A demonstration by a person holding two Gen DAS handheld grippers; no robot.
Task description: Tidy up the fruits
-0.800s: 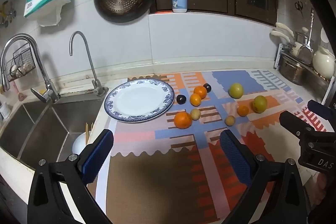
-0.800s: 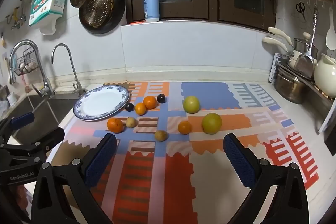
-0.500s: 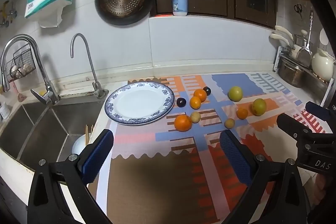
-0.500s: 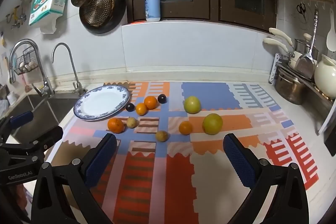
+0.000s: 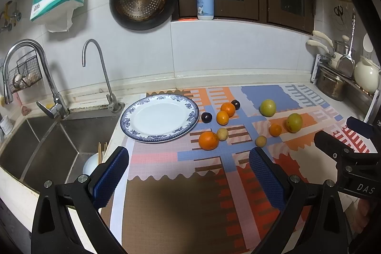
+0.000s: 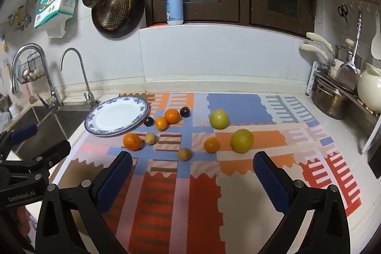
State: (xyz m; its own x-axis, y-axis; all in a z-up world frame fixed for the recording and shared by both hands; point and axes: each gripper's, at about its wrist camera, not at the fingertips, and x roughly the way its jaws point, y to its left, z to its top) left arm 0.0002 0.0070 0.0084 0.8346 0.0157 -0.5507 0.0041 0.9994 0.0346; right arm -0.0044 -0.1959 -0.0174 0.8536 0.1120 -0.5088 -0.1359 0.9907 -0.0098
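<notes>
A blue-rimmed plate (image 5: 133, 132) is parked left of center by the sink (image 5: 47, 142), nothing on it. The fruits (image 5: 222, 117) are scattered mid-frame on the patterned mat (image 5: 190, 206), right of the plate. Left gripper (image 5: 188, 173) and right gripper (image 6: 191, 174) are both spread wide, nothing grasped.

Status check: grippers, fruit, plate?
Left gripper open, empty. Right gripper open, empty. Plate bare; fruit loose on mat. Nothing in the way.
</notes>
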